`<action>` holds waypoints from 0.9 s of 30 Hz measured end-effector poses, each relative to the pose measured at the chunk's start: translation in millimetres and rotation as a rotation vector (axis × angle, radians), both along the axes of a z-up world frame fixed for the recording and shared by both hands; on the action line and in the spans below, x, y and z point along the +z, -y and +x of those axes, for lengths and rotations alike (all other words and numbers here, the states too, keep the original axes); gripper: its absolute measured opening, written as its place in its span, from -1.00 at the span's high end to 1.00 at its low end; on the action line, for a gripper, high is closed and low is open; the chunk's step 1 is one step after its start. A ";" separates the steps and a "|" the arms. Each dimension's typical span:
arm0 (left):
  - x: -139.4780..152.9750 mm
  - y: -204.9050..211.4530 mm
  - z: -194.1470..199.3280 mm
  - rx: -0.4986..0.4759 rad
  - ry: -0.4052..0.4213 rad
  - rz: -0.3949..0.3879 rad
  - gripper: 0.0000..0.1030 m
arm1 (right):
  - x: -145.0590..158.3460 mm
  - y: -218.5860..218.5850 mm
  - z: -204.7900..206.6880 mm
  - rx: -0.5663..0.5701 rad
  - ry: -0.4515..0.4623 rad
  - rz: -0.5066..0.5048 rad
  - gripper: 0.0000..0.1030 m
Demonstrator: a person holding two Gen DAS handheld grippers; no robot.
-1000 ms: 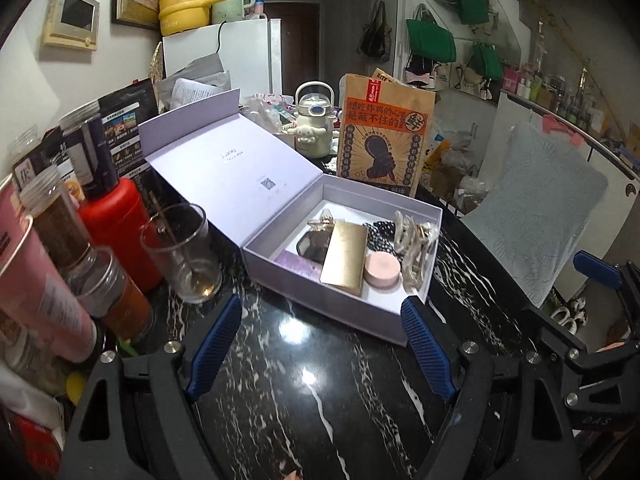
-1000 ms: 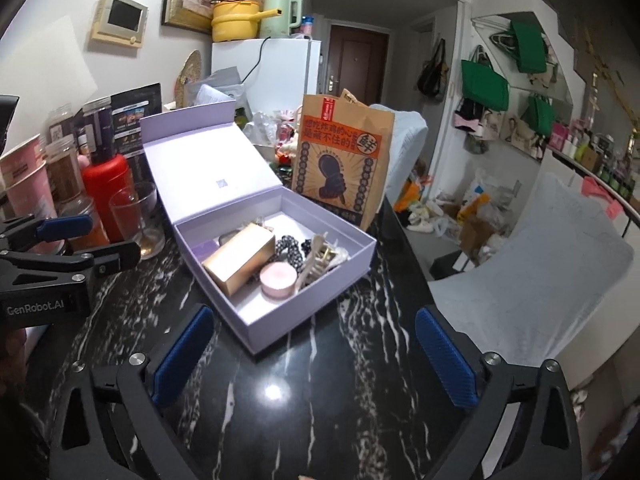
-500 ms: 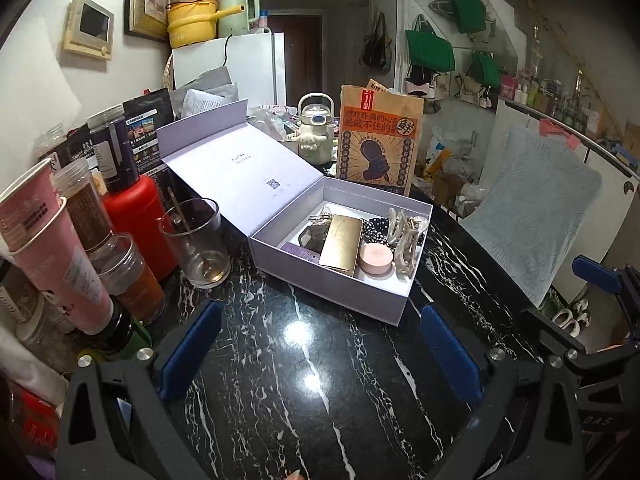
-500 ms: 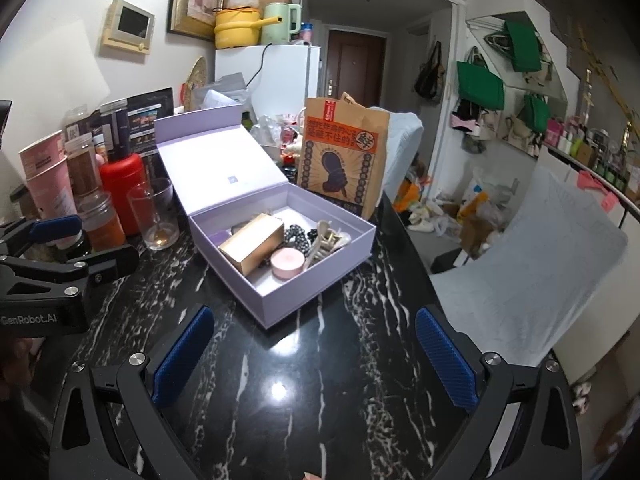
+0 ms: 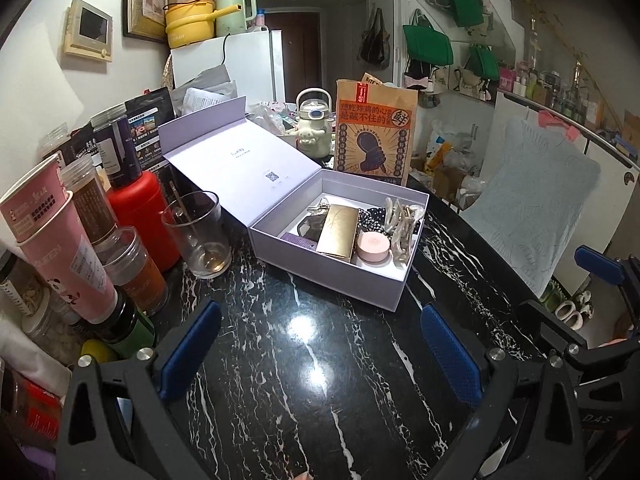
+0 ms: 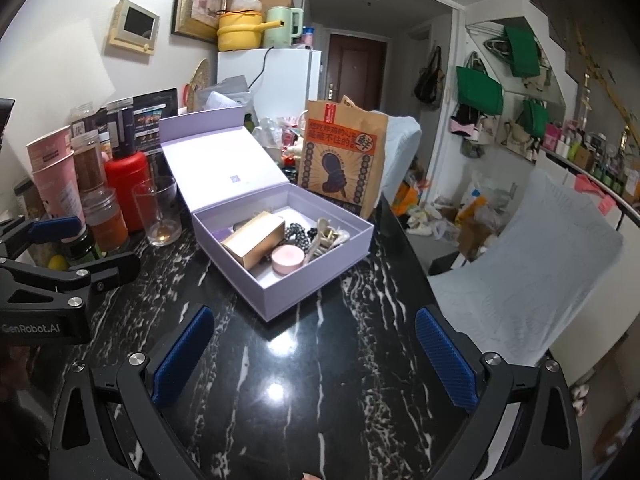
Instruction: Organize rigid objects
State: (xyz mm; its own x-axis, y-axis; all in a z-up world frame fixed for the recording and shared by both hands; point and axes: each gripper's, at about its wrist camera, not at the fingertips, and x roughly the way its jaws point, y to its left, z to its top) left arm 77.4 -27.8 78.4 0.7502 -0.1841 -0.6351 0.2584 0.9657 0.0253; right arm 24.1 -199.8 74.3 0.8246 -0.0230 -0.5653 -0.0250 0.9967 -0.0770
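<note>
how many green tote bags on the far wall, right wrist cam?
3. One green bag hangs highest, under the slanted ceiling; one lower and to its left; one below and to the right. More may be hidden among the other hanging bags.

black gripper frames, blue ribbed pads (image 5: 450,354), silver screws

Left gripper (image 5: 320,344) and right gripper (image 6: 316,356) are both hovering side by side, angling downward, jaws standing wide, holding nothing.

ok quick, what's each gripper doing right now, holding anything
left gripper: open, nothing between its fingers, short of the lavender box.
right gripper: open, holding nothing.
</note>
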 end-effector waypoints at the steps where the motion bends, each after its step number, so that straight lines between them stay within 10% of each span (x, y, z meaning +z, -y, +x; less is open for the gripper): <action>1: -0.2 -0.2 -0.2 0.001 -0.001 0.001 -0.98 | -0.3 -0.1 -0.8 -0.001 0.001 0.001 -0.99; 27: -10.3 0.9 -0.6 -0.002 -0.030 0.011 -0.98 | -1.6 -1.2 -8.4 -0.003 -0.003 -0.006 -0.99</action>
State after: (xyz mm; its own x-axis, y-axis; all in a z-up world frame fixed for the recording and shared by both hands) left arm 76.8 -28.6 68.1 0.7307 -0.1786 -0.6589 0.2610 0.9649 0.0279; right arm 15.7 -198.6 72.6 0.8230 -0.0290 -0.5672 -0.0221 0.9963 -0.0831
